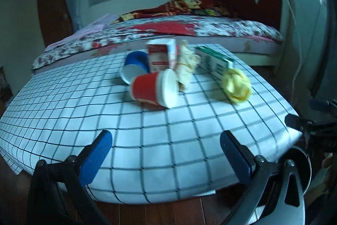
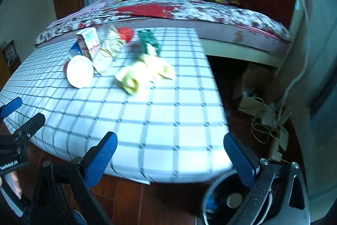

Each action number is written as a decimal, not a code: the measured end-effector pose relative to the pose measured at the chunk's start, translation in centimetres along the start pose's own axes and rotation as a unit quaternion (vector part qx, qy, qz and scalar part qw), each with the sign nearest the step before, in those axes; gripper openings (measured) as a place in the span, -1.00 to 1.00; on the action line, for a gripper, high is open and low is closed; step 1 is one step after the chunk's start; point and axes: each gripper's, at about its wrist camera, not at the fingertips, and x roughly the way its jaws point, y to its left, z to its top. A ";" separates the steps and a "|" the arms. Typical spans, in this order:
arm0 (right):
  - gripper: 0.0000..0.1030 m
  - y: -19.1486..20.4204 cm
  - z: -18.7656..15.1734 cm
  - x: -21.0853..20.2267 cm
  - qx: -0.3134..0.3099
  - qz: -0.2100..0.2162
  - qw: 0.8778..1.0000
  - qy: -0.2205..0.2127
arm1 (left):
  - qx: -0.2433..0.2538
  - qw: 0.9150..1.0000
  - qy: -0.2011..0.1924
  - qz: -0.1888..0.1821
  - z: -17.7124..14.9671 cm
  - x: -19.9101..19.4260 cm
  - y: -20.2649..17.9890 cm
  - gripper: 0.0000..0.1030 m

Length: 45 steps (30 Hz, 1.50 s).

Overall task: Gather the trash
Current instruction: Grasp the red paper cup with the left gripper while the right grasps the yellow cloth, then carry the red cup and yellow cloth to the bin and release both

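Trash lies in a cluster on the checked table (image 1: pixel 147 140). A red paper cup (image 1: pixel 153 90) lies on its side, with a blue cup (image 1: pixel 134 64) behind it. Around them are a red-and-white carton (image 1: pixel 162 54), a crumpled beige wrapper (image 1: pixel 186 64), a green-and-white box (image 1: pixel 214 60) and a yellow paper ball (image 1: pixel 238 85). My left gripper (image 1: pixel 167 153) hangs open over the table's near edge, well short of the pile. My right gripper (image 2: pixel 171 156) is open too, with nothing between its fingers. It is near the front right corner, with the yellow paper (image 2: pixel 145 73) and red cup (image 2: pixel 79 73) beyond it.
A black round bin (image 2: pixel 227 201) stands on the wooden floor below the right gripper. A bed (image 1: pixel 189 28) runs along the table's far side. A power strip and cables (image 2: pixel 267 119) lie on the floor at the right. Each gripper shows at the edge of the other's view.
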 end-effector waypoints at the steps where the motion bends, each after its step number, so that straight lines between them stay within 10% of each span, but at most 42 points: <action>1: 0.97 0.6 0.5 0.6 -0.002 -0.003 1.000 -0.003 | -0.005 1.000 0.001 0.007 0.4 0.8 0.9 0.99; 21: 0.98 2.9 6.6 11.8 0.019 0.016 0.998 0.053 | 0.014 0.996 0.057 -0.060 4.8 11.6 3.9 0.94; 25: 0.67 2.8 6.3 11.2 0.022 0.033 0.998 0.040 | 0.015 0.995 0.071 -0.070 4.3 11.7 3.9 0.22; 27: 0.31 2.7 6.1 11.2 0.027 0.052 0.997 0.044 | 0.017 0.995 0.076 -0.067 4.0 11.6 3.8 -0.69; 32: -0.31 2.8 5.4 10.5 0.016 0.072 0.997 0.038 | 0.002 0.994 0.074 -0.076 3.2 10.9 3.9 -0.77; 45: -0.70 2.1 3.9 6.9 -0.007 0.096 0.995 -0.017 | -0.024 0.995 0.035 -0.094 2.8 7.9 4.1 -0.95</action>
